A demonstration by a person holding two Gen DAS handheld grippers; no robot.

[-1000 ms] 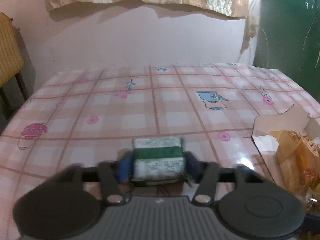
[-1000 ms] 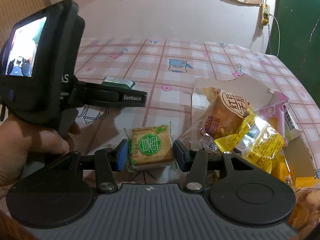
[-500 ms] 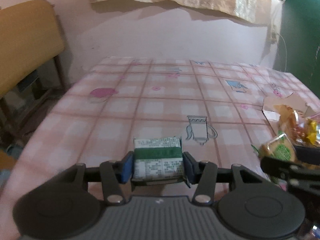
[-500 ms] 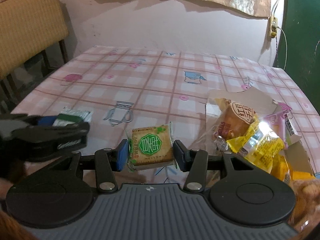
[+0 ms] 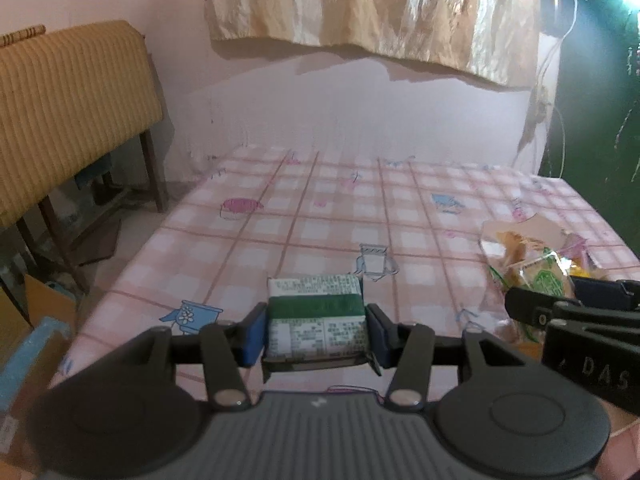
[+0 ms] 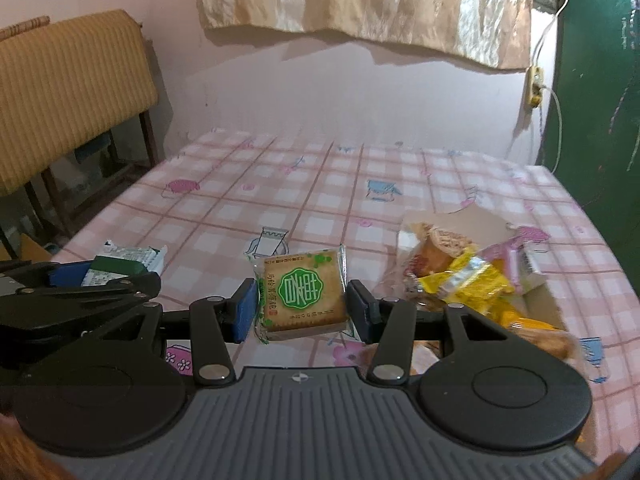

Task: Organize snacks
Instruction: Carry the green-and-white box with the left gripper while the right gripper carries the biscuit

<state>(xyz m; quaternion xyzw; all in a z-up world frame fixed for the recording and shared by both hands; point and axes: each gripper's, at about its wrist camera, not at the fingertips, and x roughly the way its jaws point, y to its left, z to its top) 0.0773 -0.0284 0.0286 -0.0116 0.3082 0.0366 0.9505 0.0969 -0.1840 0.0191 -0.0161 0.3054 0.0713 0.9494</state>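
Note:
My left gripper (image 5: 316,334) is shut on a green-and-white snack packet (image 5: 316,320), held above the near part of the pink checked table (image 5: 340,220). My right gripper (image 6: 302,310) is shut on a clear-wrapped cracker with a green label (image 6: 302,292), also lifted off the table. The left gripper with its packet (image 6: 120,264) shows at the left edge of the right wrist view. The right gripper and its cracker (image 5: 548,284) show at the right of the left wrist view. A torn cardboard box (image 6: 480,224) on the right of the table holds several wrapped snacks (image 6: 460,280).
A wooden chair with a yellow woven back (image 5: 68,112) stands left of the table. Cardboard boxes (image 5: 24,320) sit on the floor at the lower left. A pink wall with a hanging cloth (image 6: 360,0) runs behind, a green door (image 6: 600,80) on the right.
Both grippers have risen and drawn back toward the near table edge, each keeping its packet. The view has swung left, bringing the chair and floor into sight.

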